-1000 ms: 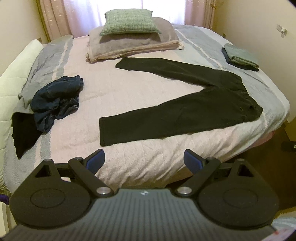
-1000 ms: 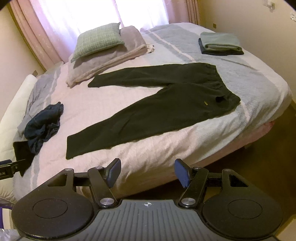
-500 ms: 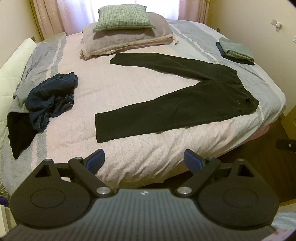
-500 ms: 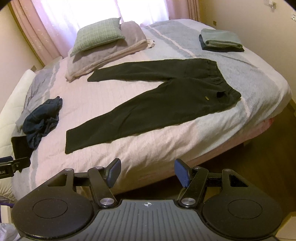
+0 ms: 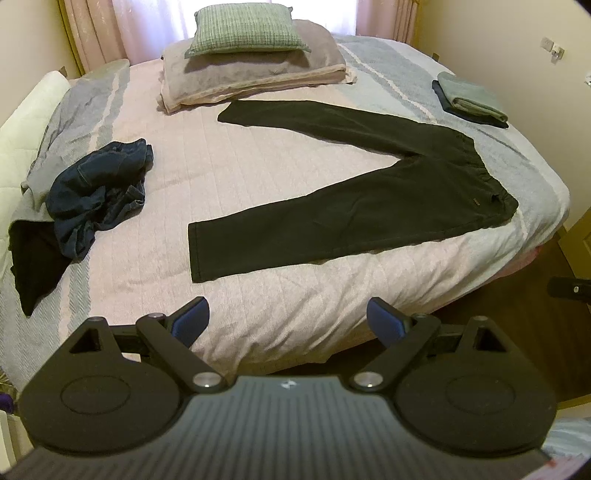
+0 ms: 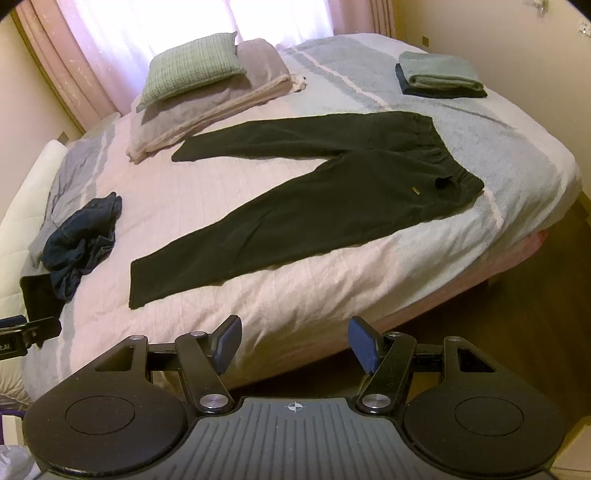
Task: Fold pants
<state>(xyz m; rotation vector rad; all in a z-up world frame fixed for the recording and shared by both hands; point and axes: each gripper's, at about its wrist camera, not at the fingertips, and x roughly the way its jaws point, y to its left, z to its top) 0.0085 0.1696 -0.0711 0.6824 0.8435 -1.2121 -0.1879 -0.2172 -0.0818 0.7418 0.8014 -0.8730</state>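
two fisheye views are taking in one bed [image 5: 258, 177] with a pale pink and grey striped cover. only the right wrist view is showing wooden floor along the bed's near edge and the tip of the other tool at its far left border; only the left wrist view is showing a dark tool tip at its right border.

the black pants [image 5: 354, 206] [image 6: 306, 199] are lying flat and unfolded on the bed, legs spread in a v, waistband toward the right edge, leg ends pointing left. they are lying well ahead of both claws, touching neither.

the left claw [image 5: 288, 321] is hovering over the near edge of the bed, its blue pads [image 5: 190, 321] spread wide and holding nothing. the right claw [image 6: 293, 341] is likewise gaping wide and empty, near the bed's lower edge.

a folded blanket [image 5: 251, 77] with a green pillow [image 5: 247, 27] on top is sitting by the far leg end. a crumpled heap of dark blue clothes [image 5: 96, 188] is lying at the left, well apart from the pants. a small stack of folded clothes [image 6: 439, 75] is resting at the far right corner. pink curtains [image 6: 74, 55] are hanging behind the bed.
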